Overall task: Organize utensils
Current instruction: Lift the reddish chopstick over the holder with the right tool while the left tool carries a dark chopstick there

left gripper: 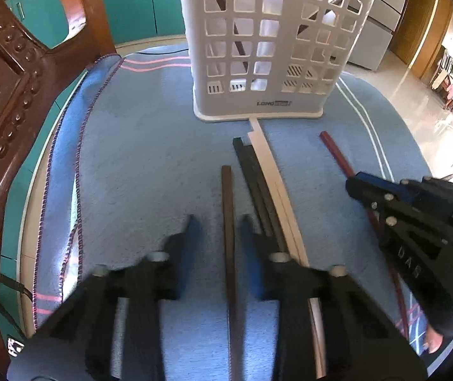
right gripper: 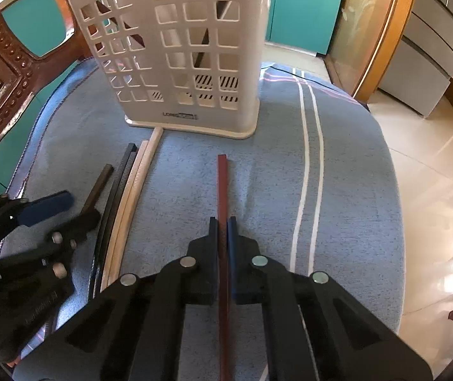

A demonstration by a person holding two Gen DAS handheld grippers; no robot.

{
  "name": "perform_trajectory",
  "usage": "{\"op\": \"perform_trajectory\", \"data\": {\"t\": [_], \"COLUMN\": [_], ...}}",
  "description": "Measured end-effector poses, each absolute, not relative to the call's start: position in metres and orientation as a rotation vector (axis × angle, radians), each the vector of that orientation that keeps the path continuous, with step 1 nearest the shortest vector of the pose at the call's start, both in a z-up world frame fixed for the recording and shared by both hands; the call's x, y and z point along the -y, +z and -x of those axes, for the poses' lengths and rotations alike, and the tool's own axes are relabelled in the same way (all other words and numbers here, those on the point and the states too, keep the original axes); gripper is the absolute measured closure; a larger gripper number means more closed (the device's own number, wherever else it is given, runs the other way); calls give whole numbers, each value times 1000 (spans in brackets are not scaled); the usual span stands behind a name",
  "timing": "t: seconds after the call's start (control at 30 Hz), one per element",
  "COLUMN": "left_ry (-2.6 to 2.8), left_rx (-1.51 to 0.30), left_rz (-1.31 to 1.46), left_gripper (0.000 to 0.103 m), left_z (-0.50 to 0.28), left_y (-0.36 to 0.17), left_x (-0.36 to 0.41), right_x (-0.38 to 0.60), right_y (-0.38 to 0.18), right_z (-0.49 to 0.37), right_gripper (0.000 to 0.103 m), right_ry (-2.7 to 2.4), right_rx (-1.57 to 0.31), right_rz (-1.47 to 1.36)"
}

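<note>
In the left wrist view we see our left gripper [left gripper: 216, 222] at the bottom centre of the frame with its fingers spread apart, and a dark brown chopstick [left gripper: 228, 222] runs straight up between them without either finger touching it. Just right of it lie a pair of black chopsticks [left gripper: 253, 171] and a pair of cream chopsticks [left gripper: 269, 165], side by side, the cream tips reaching up to the foot of the white perforated utensil basket [left gripper: 264, 47] at the top centre. All of this rests on a blue towel [left gripper: 137, 146] spread over the counter. At the right edge of the same frame our right gripper [left gripper: 353, 187] comes in over a red chopstick [left gripper: 334, 150]. In the right wrist view that right gripper [right gripper: 222, 222] sits at the bottom centre, its fingers pressed together on the red chopstick [right gripper: 222, 184], which extends up the frame toward the basket [right gripper: 175, 47]. The left gripper [right gripper: 67, 209] shows at the lower left of that frame, beside the brown chopstick [right gripper: 99, 181]. On the basket's base we read a small printed brand beginning "LONG"; the rest is too small to make out. The right gripper's side plate carries pale letters that look like "DAS". A carved wooden chair [left gripper: 10, 95] fills the left edge.
</note>
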State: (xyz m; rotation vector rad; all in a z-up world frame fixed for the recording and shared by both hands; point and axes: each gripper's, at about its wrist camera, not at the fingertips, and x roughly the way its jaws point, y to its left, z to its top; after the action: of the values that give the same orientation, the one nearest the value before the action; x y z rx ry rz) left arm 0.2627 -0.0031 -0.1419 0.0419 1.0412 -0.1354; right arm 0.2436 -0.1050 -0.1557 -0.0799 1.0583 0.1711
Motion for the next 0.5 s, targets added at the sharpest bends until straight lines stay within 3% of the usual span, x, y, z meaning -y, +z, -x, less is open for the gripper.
{"op": "perform_trajectory", "data": {"t": [0.03, 0.2, 0.5], "left_ry": [-148, -184, -249], "left_rx": [-1039, -942, -630], "left_rz": [-27, 20, 88], "left_gripper": [96, 96, 96], "left_z": [-264, -251, -190], "left_y": [-141, -118, -2], "left_x": [2, -7, -36], "right_x": [107, 122, 158], "right_y": [-155, -127, -19], "right_z": [-243, -230, -173], "right_gripper": [96, 97, 96], "right_ry": [180, 237, 404], "right_rx": [-1056, -993, -734], "right_rz": [67, -27, -178]}}
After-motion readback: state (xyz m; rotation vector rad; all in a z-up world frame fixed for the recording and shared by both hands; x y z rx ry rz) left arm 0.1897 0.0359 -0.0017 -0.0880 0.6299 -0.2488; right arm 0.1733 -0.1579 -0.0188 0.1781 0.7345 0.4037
